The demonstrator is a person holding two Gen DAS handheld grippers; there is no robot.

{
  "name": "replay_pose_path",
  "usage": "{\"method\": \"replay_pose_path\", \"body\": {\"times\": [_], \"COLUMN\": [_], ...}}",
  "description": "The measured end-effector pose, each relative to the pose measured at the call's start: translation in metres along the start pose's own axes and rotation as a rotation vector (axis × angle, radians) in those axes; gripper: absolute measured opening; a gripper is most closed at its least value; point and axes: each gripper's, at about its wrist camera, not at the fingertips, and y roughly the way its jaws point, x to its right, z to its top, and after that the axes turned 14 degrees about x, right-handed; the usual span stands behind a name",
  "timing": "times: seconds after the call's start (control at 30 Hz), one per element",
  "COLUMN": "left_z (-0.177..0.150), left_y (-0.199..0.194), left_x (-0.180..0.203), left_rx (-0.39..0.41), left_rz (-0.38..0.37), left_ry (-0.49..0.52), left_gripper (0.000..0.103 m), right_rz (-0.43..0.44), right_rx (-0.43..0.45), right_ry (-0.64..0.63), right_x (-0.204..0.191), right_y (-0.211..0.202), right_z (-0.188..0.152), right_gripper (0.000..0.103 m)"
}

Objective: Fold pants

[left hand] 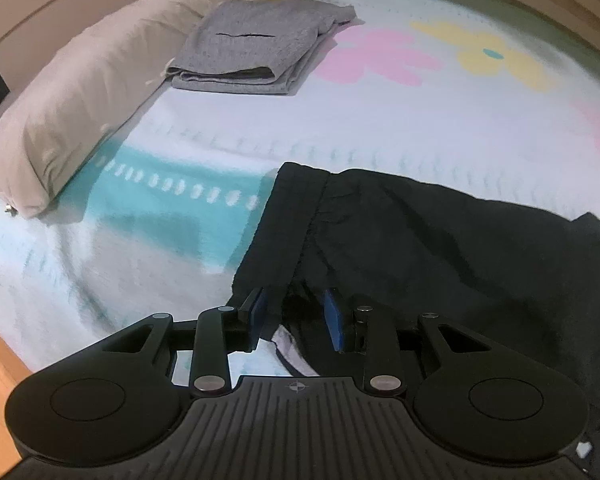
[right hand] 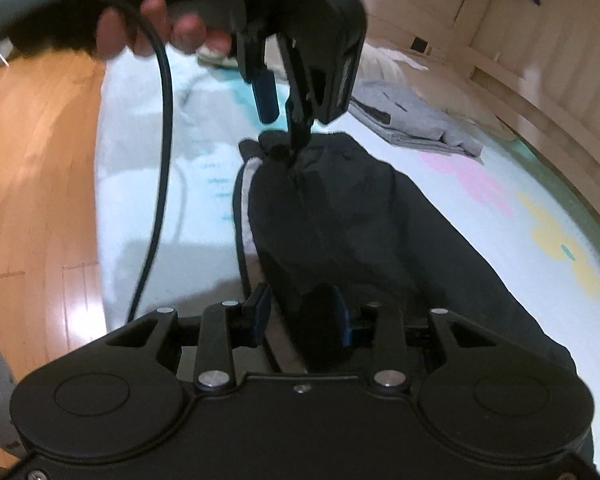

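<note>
Black pants point(left hand: 420, 248) lie lengthwise on a white flowered bedspread point(left hand: 340, 120), with the gathered waistband toward the pillow. In the left wrist view my left gripper point(left hand: 296, 316) is shut on a bunched corner of the waistband, and a white inner lining point(left hand: 288, 344) shows below it. The right wrist view shows the same left gripper point(right hand: 284, 114) lifting that corner of the pants point(right hand: 340, 208) into a peak, with a person's hand point(right hand: 156, 24) on its handle. At the other end of the pants my right gripper point(right hand: 300, 316) is shut on a thick fold of black cloth.
A folded grey garment point(left hand: 252, 48) lies near the pillow point(left hand: 72, 92) at the head of the bed. A wooden bed frame point(right hand: 540, 80) runs along the far side. Wooden floor point(right hand: 32, 160) borders the near side, and a black cable point(right hand: 164, 160) hangs over it.
</note>
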Motion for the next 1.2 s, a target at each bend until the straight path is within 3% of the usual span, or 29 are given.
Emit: {"method": "replay_pose_path", "body": {"times": [0.13, 0.2, 0.37, 0.5, 0.6, 0.67, 0.73, 0.77, 0.83, 0.97, 1.0, 1.2], "left_z": [0.002, 0.003, 0.002, 0.0, -0.007, -0.016, -0.026, -0.029, -0.029, -0.028, -0.028, -0.022], "left_y": [-0.001, -0.003, -0.005, -0.004, 0.008, 0.025, 0.04, 0.04, 0.036, 0.035, 0.035, 0.035], "left_x": [0.004, 0.006, 0.013, 0.024, 0.037, 0.042, 0.037, 0.033, 0.031, 0.033, 0.035, 0.042], "left_rx": [0.013, 0.018, 0.048, 0.094, 0.08, 0.026, -0.032, -0.015, -0.008, -0.009, -0.011, -0.033], "left_rz": [-0.007, -0.017, -0.021, -0.029, -0.017, 0.023, 0.043, 0.037, 0.039, 0.053, 0.059, 0.098], "left_ry": [0.01, 0.015, 0.035, 0.073, 0.132, 0.177, 0.175, 0.163, 0.159, 0.153, 0.158, 0.154], "left_gripper": [0.031, 0.031, 0.031, 0.031, 0.031, 0.031, 0.032, 0.032, 0.032, 0.032, 0.032, 0.03], "right_rz": [0.002, -0.003, 0.006, 0.062, 0.079, 0.08, 0.089, 0.096, 0.116, 0.085, 0.06, -0.174], "right_rx": [-0.008, -0.005, -0.003, 0.012, 0.013, 0.013, 0.018, 0.023, 0.037, 0.075, 0.085, 0.045], "right_ry": [-0.004, 0.008, 0.089, 0.117, 0.107, 0.096, 0.111, 0.121, 0.138, 0.216, 0.246, 0.43], "right_x": [0.001, 0.002, 0.011, 0.006, -0.001, -0.002, 0.001, 0.003, 0.01, 0.045, 0.058, 0.167], "right_y": [0.004, 0.005, 0.006, 0.0, -0.002, -0.002, -0.003, -0.005, -0.013, -0.038, -0.045, -0.047], "right_z": [-0.003, -0.004, -0.004, 0.0, -0.001, -0.003, -0.002, -0.001, 0.001, -0.005, -0.008, -0.034], "right_gripper": [0.041, 0.015, 0.009, 0.007, 0.007, 0.007, 0.011, 0.017, 0.016, 0.045, 0.049, 0.056]}}
